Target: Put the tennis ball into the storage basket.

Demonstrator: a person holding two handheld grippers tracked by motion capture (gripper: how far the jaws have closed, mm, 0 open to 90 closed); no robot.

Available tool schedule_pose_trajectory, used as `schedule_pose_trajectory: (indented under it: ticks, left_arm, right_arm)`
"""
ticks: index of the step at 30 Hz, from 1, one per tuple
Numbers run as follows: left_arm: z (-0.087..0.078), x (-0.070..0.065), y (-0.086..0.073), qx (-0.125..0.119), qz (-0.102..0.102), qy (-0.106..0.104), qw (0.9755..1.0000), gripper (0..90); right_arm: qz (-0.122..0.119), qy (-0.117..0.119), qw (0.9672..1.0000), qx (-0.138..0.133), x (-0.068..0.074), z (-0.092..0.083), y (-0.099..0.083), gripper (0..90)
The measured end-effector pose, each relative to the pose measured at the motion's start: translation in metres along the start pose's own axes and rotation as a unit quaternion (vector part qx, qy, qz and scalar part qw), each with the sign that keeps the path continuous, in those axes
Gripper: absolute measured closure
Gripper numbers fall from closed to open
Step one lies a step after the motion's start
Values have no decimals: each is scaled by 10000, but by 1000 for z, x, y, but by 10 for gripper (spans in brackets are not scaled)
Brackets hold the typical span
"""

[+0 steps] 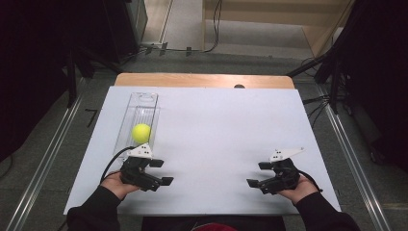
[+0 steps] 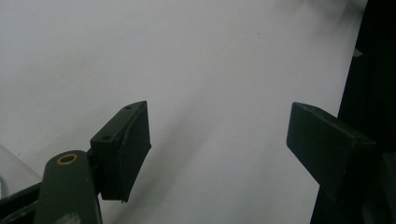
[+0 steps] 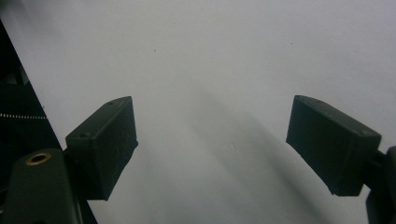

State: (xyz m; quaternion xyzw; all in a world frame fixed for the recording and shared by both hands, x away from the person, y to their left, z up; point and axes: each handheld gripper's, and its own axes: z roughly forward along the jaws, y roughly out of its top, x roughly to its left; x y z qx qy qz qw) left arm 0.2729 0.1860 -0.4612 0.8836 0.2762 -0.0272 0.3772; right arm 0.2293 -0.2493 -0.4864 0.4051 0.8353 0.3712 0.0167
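On the left of the white surface (image 1: 216, 125), a clear plastic tray (image 1: 139, 118) lies lengthwise, running away from the person. A yellow-green ball (image 1: 141, 133) sits inside its near half. Just beside the tray's near end, the left hand-held gripper (image 1: 161, 172) is held low over the surface, jaws spread wide and released, with nothing between them; its own view confirms bare white surface in the gap. Well apart, at the right near edge, the right hand-held gripper (image 1: 259, 174) is likewise released, jaws wide, nothing held. Both point inward toward each other.
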Motion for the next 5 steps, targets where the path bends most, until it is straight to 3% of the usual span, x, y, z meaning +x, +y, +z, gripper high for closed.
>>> schedule_pose_trajectory:
  ticks: [5]
  left_arm:
    - [0,0,0,6,3,-2,10000,224]
  right_arm:
    - [-3,5,10000,4,0,0,0,141]
